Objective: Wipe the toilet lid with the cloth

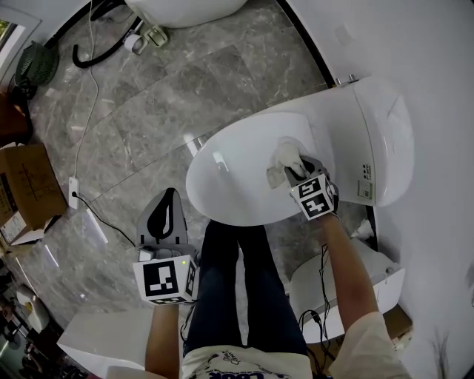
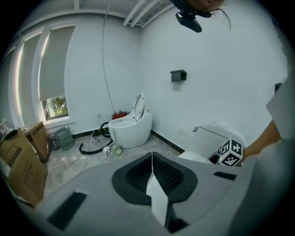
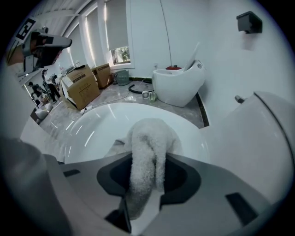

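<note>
The white oval toilet lid (image 1: 237,178) is closed and fills the middle of the head view. A white fluffy cloth (image 1: 286,158) lies pressed on its right part, near the tank (image 1: 381,141). My right gripper (image 1: 296,169) is shut on the cloth (image 3: 147,152), which bulges out between the jaws over the lid (image 3: 92,129). My left gripper (image 1: 167,220) hangs off to the lid's left over the floor, shut with nothing in it; in the left gripper view its jaws (image 2: 152,173) meet.
A second white toilet (image 1: 185,9) stands at the far side with a black hose (image 1: 104,50) beside it. Cardboard boxes (image 1: 26,189) sit at the left, a cable (image 1: 87,111) runs across the marble floor. The person's legs (image 1: 248,289) stand at the lid's front.
</note>
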Motion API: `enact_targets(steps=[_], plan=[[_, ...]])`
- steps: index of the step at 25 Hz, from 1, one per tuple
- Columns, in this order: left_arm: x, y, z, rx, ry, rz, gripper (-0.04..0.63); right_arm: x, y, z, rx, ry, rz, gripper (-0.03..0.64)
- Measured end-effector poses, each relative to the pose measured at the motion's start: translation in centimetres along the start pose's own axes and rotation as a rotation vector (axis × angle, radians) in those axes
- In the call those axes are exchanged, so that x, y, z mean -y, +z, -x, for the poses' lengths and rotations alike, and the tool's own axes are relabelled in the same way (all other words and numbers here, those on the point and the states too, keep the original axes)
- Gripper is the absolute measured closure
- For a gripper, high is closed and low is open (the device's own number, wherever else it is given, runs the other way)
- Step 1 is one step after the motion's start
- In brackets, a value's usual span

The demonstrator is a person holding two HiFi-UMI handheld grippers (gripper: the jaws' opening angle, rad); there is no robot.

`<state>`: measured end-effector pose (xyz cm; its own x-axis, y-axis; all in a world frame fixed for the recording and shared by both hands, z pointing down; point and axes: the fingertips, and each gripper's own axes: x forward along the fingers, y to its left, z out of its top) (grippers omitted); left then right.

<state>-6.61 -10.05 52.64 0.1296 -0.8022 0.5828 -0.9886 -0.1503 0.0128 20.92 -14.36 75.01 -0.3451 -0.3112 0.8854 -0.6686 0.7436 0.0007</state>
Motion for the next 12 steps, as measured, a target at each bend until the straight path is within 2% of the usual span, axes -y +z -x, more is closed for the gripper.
enact_targets(steps=[12], plan=[[1.9,0.3,-0.5,-0.003,-0.042,-0.028,0.583,3.9,-4.3,2.2,-0.020,-0.103,-0.111,0.480]])
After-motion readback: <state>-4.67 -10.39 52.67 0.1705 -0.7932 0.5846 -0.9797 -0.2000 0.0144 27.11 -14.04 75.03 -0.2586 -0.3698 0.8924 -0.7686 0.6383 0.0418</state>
